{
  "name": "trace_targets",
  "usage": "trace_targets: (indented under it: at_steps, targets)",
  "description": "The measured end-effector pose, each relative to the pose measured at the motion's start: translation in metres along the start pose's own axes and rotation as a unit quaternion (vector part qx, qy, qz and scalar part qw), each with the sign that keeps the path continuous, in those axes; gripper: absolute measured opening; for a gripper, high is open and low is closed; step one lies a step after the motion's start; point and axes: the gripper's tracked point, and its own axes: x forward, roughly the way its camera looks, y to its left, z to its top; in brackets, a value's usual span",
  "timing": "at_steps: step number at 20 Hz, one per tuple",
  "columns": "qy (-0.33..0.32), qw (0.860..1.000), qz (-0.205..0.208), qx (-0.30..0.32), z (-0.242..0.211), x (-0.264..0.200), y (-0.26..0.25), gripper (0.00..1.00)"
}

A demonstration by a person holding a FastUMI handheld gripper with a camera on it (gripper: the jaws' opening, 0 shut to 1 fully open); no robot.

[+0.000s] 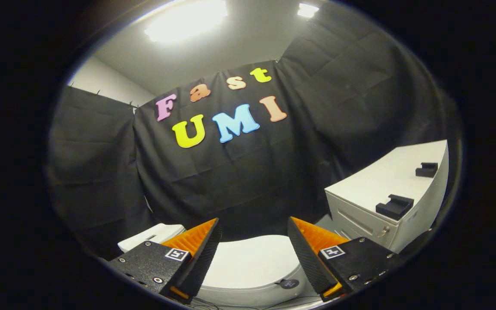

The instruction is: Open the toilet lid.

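Below, gripper agape, smooth rounded toilet lid closed

1. Square black-and-white coded marker: one on the gripper finger over the toilet lid on the tank side. It is a pattern, not letters, and cannot be read as text.
2. Second coded marker: same kind, on the other finger, over the lid's cabinet side. Also not readable as text.
3. Round dark badge: on the lid's rim, just beside the second finger. It carries a faint pale mark, too small to read.
4. White cabinet: beyond the lid. No legible label, brand or number on it.
5. Gripper fingers: spread wide apart above the closed lid, nothing between them.
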Motion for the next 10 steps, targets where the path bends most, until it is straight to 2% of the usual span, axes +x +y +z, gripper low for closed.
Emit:
trace_targets:
  at_steps: [5, 10]
  targets:
    - [0.033, 0.995, -0.045, 0.077, -0.041, 0.011, -0.034, 0.94]
    - [0.060, 0.981, -0.082, 0.163, -0.081, 0.017, -0.058, 0.94]
